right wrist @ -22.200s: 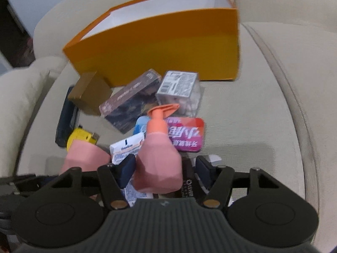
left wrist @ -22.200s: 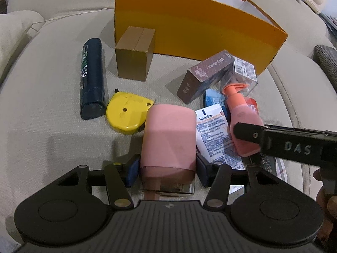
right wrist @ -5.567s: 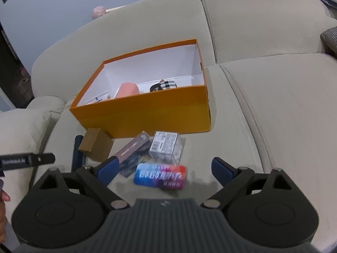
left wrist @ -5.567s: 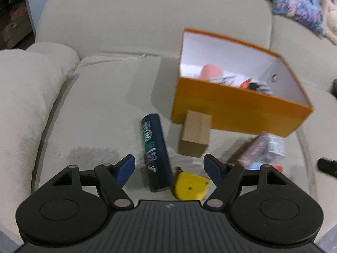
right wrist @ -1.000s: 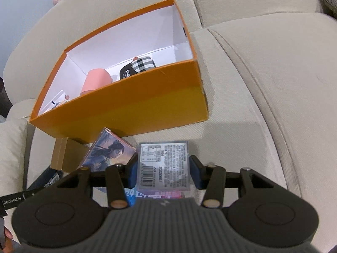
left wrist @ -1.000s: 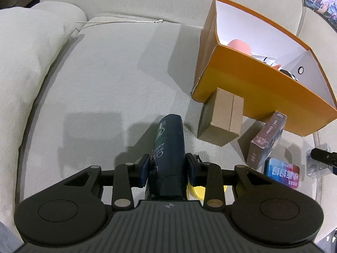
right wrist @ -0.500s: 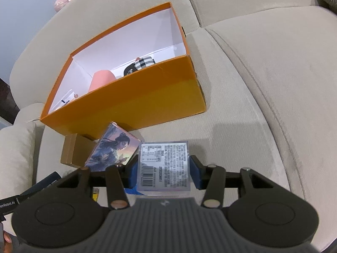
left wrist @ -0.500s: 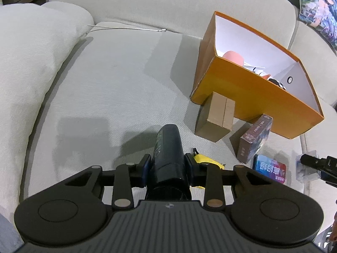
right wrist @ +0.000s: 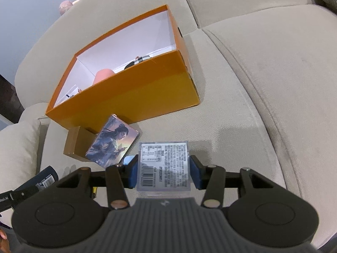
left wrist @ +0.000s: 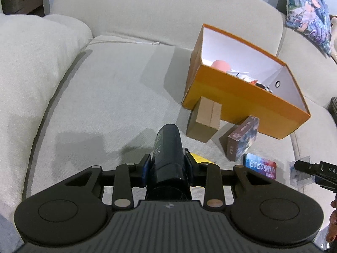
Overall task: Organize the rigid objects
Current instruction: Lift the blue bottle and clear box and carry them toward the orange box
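Compared with a second ago, the dark bottle (left wrist: pixel 168 158) is lifted off the sofa cushion (left wrist: pixel 105 97), clamped in the left gripper (left wrist: pixel 167 164). The clear labelled box (right wrist: pixel 164 166) is pinched in the right gripper (right wrist: pixel 164 174) and also raised. Both seem bound for the orange box (left wrist: pixel 242 99) at upper right, already partly filled. A brown carton (left wrist: pixel 205 122) and card box (left wrist: pixel 242 139) lie between.

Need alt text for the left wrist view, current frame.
The left tool is shut on a dark blue bottle above a beige sofa. Ahead sits an open orange box, with a brown carton, a picture box and a colourful tin in front.
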### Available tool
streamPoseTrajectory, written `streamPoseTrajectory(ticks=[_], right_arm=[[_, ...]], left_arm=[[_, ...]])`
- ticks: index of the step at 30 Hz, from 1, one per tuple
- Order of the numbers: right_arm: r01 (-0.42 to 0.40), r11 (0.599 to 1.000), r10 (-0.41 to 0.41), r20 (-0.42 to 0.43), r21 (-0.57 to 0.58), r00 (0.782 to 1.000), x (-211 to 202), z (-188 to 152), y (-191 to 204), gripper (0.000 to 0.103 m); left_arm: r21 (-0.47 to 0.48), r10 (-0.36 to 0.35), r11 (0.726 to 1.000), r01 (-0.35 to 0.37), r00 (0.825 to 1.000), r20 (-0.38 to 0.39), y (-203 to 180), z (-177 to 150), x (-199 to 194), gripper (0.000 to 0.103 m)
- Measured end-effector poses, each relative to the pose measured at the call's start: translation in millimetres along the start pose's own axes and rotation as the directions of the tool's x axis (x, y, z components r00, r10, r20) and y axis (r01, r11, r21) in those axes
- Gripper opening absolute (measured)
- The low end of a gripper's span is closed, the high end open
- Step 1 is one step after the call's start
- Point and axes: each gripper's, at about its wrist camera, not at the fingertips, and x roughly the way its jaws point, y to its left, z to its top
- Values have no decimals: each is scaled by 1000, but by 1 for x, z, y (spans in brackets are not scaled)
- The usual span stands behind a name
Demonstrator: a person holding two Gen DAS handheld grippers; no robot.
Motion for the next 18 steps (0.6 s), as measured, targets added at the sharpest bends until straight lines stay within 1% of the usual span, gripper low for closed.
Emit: streamPoseTrajectory(ticks=[4, 8, 10, 13, 18], right_arm=[[-21, 1000, 21, 10, 9, 1000, -6, -6, -3, 50], [-41, 999, 41, 23, 13, 999, -12, -11, -6, 50], [-38, 999, 38, 21, 2, 999, -12, -14, -6, 50], [-34, 999, 34, 10, -7, 999, -11, -19, -9, 50], [-43, 999, 43, 14, -10, 999, -14, -24, -10, 50]], left_arm=[[1, -16, 1000, 16, 1000, 18, -9, -8, -9, 38], [25, -40, 999, 40, 999, 13, -26, -14, -13, 38], [40, -51, 998, 50, 999, 10, -37, -15, -16, 38], [74, -63, 995, 62, 998, 21, -54, -15, -23, 38], [98, -86, 992, 81, 995, 46, -73, -11, -36, 38]])
